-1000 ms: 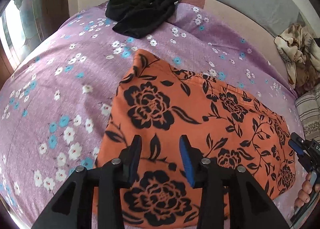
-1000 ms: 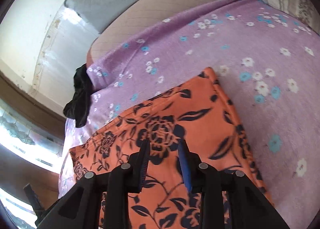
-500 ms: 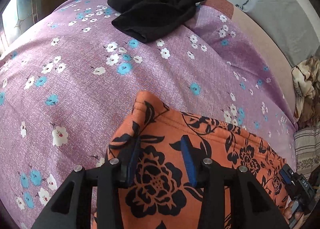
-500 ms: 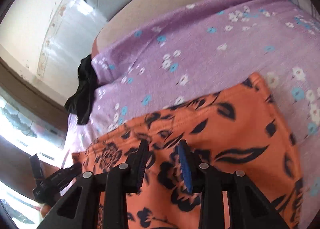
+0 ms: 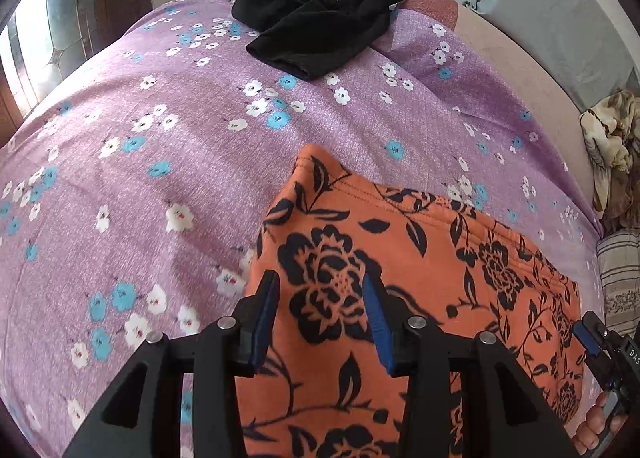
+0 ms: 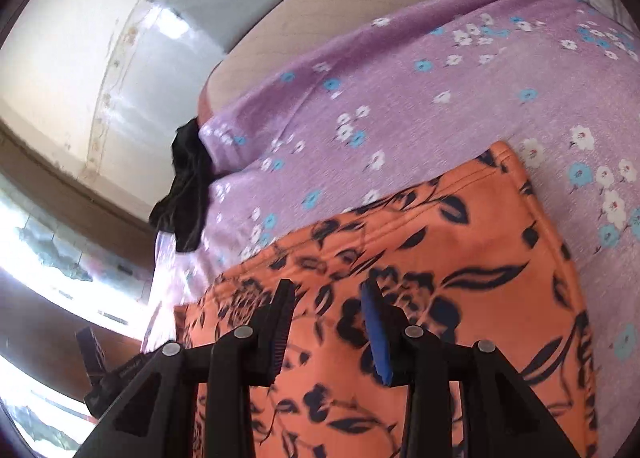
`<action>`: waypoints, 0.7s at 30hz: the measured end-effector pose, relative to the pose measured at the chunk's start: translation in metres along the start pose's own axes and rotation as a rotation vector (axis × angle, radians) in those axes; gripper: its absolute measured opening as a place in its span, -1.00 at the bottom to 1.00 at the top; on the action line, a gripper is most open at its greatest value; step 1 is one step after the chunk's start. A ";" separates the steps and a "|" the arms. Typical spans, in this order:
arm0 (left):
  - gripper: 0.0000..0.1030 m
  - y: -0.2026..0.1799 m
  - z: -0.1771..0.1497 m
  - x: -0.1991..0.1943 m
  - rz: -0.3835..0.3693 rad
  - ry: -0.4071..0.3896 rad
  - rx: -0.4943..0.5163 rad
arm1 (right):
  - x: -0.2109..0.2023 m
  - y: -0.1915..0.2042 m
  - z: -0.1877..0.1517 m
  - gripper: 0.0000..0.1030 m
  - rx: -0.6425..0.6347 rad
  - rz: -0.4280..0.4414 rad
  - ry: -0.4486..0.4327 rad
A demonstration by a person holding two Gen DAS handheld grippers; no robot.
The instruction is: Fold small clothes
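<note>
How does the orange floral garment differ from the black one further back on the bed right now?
The orange floral garment is spread fairly flat with a straight stitched edge; the black garment lies bunched in a rumpled heap.
The orange one is patterned with black flowers; the black one is plain.
The orange one lies directly beneath the open left gripper and right gripper; the black one sits apart near the bed's far edge.
Both rest on the purple flowered bedspread.
</note>
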State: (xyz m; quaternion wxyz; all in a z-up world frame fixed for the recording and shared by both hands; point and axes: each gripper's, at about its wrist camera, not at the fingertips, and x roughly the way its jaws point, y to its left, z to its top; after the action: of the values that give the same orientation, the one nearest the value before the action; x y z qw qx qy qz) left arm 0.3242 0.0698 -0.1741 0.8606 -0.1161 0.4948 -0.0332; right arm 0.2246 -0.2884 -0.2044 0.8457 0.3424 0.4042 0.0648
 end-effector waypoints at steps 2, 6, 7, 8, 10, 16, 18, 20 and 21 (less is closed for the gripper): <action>-0.15 0.005 -0.012 -0.006 0.006 0.020 -0.024 | 0.007 0.019 -0.018 -0.26 -0.051 0.022 0.058; -0.15 0.012 -0.037 -0.012 0.037 0.019 -0.025 | 0.029 0.036 -0.055 -0.25 -0.103 -0.021 0.155; -0.15 0.015 -0.044 -0.009 0.057 0.034 -0.020 | 0.036 0.034 -0.062 -0.24 -0.100 -0.040 0.182; -0.14 0.019 -0.050 -0.004 0.065 0.056 -0.025 | 0.041 0.031 -0.069 -0.27 -0.097 -0.044 0.196; -0.09 0.032 -0.056 0.000 0.027 0.079 -0.075 | 0.035 0.028 -0.077 -0.27 -0.091 -0.035 0.160; -0.09 0.056 -0.071 -0.039 -0.018 -0.011 -0.154 | -0.006 0.029 -0.100 -0.27 -0.069 -0.013 0.139; -0.06 0.063 -0.081 -0.051 -0.050 -0.034 -0.187 | -0.010 0.028 -0.110 -0.27 -0.072 -0.020 0.165; 0.04 0.070 -0.094 -0.060 -0.075 -0.051 -0.220 | -0.004 0.023 -0.121 -0.26 -0.067 -0.070 0.216; 0.05 0.073 -0.101 -0.064 -0.099 -0.056 -0.236 | 0.000 0.020 -0.125 -0.26 -0.069 -0.087 0.247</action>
State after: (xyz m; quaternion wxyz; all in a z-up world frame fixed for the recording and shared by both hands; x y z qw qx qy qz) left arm 0.2007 0.1345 -0.1863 0.8517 -0.2415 0.4648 -0.0139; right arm 0.1370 -0.2072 -0.2468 0.8027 0.2848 0.5173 0.0834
